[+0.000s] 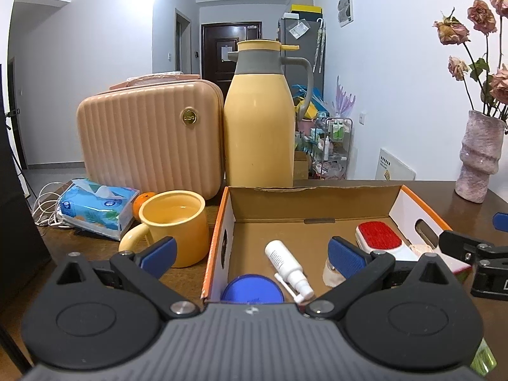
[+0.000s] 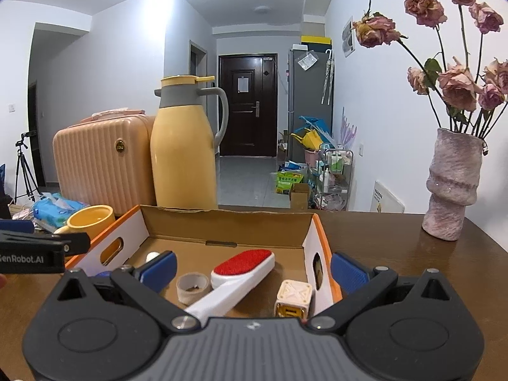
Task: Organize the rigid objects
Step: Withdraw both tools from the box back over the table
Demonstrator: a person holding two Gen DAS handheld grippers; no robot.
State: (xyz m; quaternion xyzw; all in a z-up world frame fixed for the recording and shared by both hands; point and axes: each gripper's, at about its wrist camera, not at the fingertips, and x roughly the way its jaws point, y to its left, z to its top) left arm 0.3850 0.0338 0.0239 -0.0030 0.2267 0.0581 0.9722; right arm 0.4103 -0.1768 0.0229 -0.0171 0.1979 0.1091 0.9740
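My left gripper [image 1: 250,254] has its jaws spread wide and empty, hovering at the near edge of the cardboard box [image 1: 312,201]; my right gripper [image 2: 252,270] is likewise wide open with nothing held, poised over the box's right half. Everything rigid I can see nearby already lies inside: a white spray bottle [image 1: 285,265] on its side, a blue round lid [image 1: 252,289] against the near wall, a red-faced lint brush [image 2: 238,277] lying diagonally, a small roll of tape [image 2: 192,287] just beside it, and a cream cube [image 2: 293,298] near the right wall. I judge the sorting nearly done. The yellow mug [image 1: 176,227] stands on the bench just left of the box, so my next move would likely be a wide-jawed grasp on its rim or handle.
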